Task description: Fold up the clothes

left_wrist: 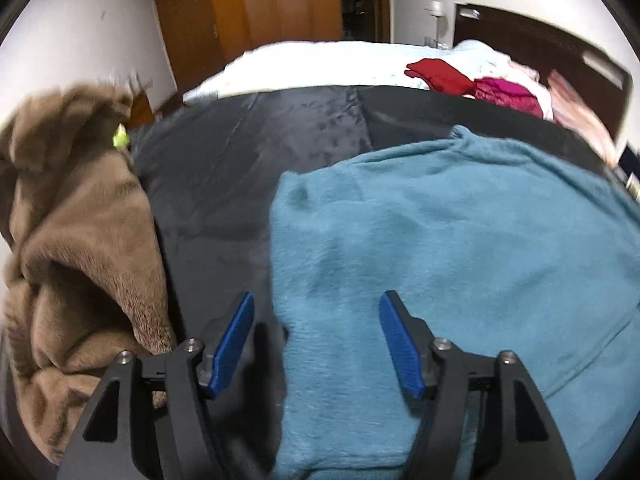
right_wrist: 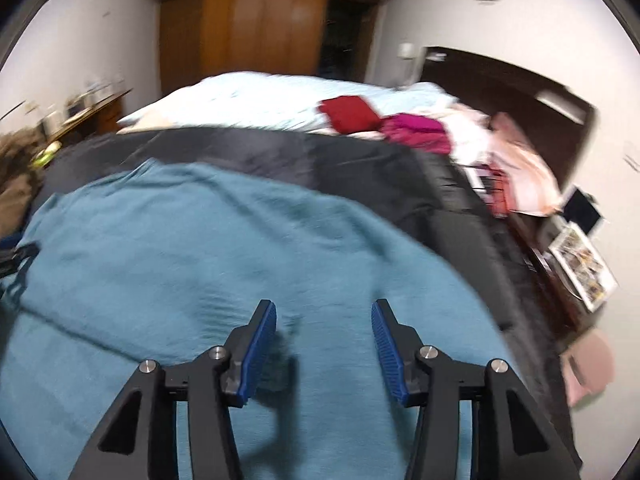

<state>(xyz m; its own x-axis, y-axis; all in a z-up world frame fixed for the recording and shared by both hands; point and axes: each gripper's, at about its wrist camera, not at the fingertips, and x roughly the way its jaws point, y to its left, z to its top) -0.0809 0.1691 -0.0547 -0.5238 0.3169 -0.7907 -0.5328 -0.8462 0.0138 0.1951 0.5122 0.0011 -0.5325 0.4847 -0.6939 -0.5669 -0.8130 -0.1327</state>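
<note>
A teal fleece garment [left_wrist: 440,240] lies spread flat on a dark grey sheet [left_wrist: 240,168] that covers the near part of the bed [left_wrist: 312,64]. In the left wrist view its long axis runs from the near edge away toward the far side of the bed, leaning slightly right; a small raised corner points toward the headboard [left_wrist: 560,52]. Which end is collar or hem cannot be told.

The left gripper [left_wrist: 317,340] hangs over the garment's left border with its jaws wide apart; nothing sits between the blue pads [left_wrist: 234,344], and the left pad is over bare sheet. The right gripper [right_wrist: 324,344] is above the garment's near right portion, jaws moderately apart and empty; the fabric [right_wrist: 200,240] passes beneath without being pinched. This view is blurred.

A brown plush garment [left_wrist: 72,240] is heaped to the left, beside the teal one and apart from it. A red item [left_wrist: 436,74] and a magenta item [left_wrist: 508,94] lie on the pale bedding near the headboard, well apart from the work.
</note>
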